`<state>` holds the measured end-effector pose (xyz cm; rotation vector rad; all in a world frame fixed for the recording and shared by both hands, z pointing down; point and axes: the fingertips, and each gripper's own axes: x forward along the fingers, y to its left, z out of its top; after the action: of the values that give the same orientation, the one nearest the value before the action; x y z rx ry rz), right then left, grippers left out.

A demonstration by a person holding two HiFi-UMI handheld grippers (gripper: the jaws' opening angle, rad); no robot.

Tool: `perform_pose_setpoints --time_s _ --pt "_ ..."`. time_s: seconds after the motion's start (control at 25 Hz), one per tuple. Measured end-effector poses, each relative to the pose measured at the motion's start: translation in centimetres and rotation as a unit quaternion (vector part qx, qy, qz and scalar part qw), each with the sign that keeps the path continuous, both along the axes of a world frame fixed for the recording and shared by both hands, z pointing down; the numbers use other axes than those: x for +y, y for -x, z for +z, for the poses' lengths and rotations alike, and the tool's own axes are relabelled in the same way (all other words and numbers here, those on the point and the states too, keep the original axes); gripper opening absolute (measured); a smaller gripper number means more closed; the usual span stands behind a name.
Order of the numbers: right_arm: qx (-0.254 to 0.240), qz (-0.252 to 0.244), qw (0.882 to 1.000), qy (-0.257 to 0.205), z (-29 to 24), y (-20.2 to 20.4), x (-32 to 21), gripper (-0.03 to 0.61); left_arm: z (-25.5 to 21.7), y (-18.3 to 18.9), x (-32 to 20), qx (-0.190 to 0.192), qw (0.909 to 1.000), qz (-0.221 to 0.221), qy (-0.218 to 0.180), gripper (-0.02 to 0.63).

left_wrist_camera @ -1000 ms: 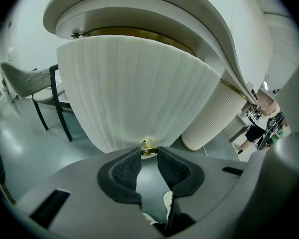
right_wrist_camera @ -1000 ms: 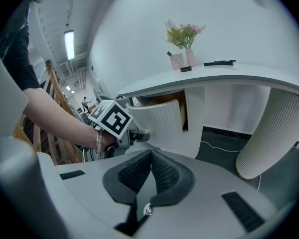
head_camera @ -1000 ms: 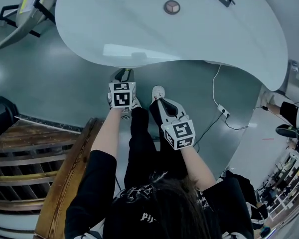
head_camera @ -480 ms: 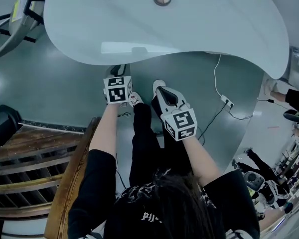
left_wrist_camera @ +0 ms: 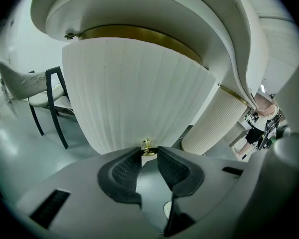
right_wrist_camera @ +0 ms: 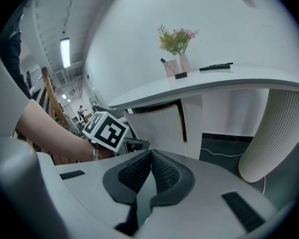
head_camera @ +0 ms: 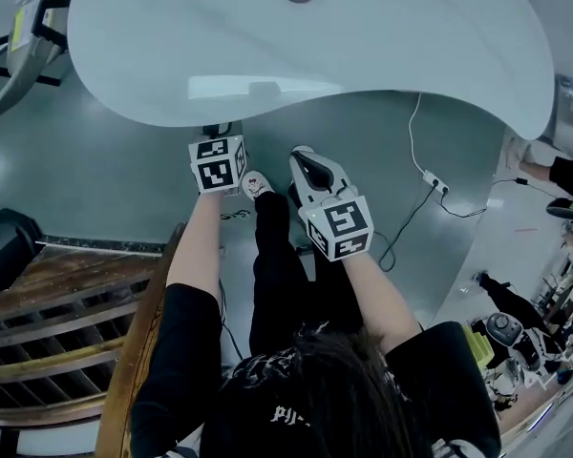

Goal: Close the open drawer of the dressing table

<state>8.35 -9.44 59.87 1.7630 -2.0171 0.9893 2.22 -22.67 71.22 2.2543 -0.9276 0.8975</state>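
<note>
The dressing table's white top (head_camera: 382, 36) fills the upper part of the head view. In the left gripper view the ribbed white drawer front (left_wrist_camera: 134, 93) curves close ahead under the top, with a small brass knob (left_wrist_camera: 147, 145) on it. My left gripper (left_wrist_camera: 148, 152) is shut on that knob at its fingertips; in the head view its marker cube (head_camera: 217, 163) sits at the table's edge, jaws hidden beneath. My right gripper (head_camera: 302, 157) hangs beside it, shut and empty (right_wrist_camera: 150, 157). The right gripper view shows the drawer front (right_wrist_camera: 162, 126) slightly proud of the table.
A vase of flowers (right_wrist_camera: 177, 46) and a dark flat item (right_wrist_camera: 217, 66) stand on the table. A ribbed white pedestal (right_wrist_camera: 271, 133) holds up its right side. A cable and power strip (head_camera: 430, 181) lie on the floor, a wooden stair rail (head_camera: 124, 351) at left, a chair (left_wrist_camera: 50, 96) beyond.
Both grippers have moved towards the table. The left one has gone further under the table's edge, and the drawer part seen ahead of it has slid out of sight.
</note>
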Motion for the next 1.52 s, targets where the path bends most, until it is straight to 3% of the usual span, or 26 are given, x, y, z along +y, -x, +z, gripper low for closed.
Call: perform_pose_setpoints --time_s 1.2,1.52 --pt "-0.012 0.018 1.000 -0.001 2.2 0.4 -1.2 0.026 0.3 -2.1 -3.6 0.020 0.9957 0.023 -0.087 0.115" --pt "-0.024 0.009 1.000 -0.007 2.1 1.5 -1.5 0.026 0.6 -2.1 -4.0 0.015 0.9964 0.022 -0.080 0.140"
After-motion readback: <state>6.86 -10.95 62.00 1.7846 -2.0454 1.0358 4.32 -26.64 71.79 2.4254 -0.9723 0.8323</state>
